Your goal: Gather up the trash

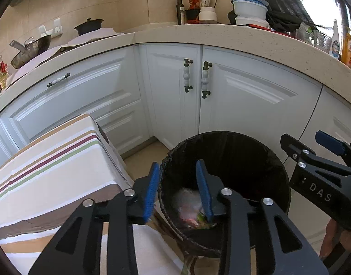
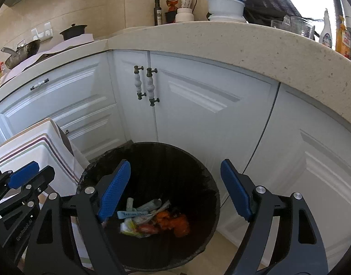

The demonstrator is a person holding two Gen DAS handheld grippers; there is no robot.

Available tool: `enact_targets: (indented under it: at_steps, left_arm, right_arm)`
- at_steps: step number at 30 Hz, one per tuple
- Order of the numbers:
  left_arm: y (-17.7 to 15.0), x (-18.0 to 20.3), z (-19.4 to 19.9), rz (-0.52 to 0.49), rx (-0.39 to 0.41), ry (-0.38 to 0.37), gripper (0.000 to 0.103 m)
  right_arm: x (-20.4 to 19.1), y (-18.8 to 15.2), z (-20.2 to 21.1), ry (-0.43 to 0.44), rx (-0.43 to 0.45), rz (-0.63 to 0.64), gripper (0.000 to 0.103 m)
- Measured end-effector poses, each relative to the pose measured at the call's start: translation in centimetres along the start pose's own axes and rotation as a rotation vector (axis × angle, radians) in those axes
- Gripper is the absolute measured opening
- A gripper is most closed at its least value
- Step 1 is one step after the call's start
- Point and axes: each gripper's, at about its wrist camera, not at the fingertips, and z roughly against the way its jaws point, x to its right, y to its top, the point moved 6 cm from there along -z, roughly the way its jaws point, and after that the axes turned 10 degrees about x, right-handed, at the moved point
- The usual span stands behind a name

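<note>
Left gripper [image 1: 178,192] open | trash [image 1: 189,208], blurred, below in bin [image 1: 278,167]

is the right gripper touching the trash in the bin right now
Apart. In the right wrist view the right gripper hangs with open, empty jaws above the bin, and the trash lies well below at the bottom.
</note>
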Motion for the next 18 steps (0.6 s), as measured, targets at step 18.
enact_targets:
  at_steps: [18]
  left_arm:
    - [1.1,-0.2,4.1,0.02,0.08,-0.005,0.063]
  right_arm:
    - [0.0,0.3,4.3,-0.027,0.036,0.005,0.08]
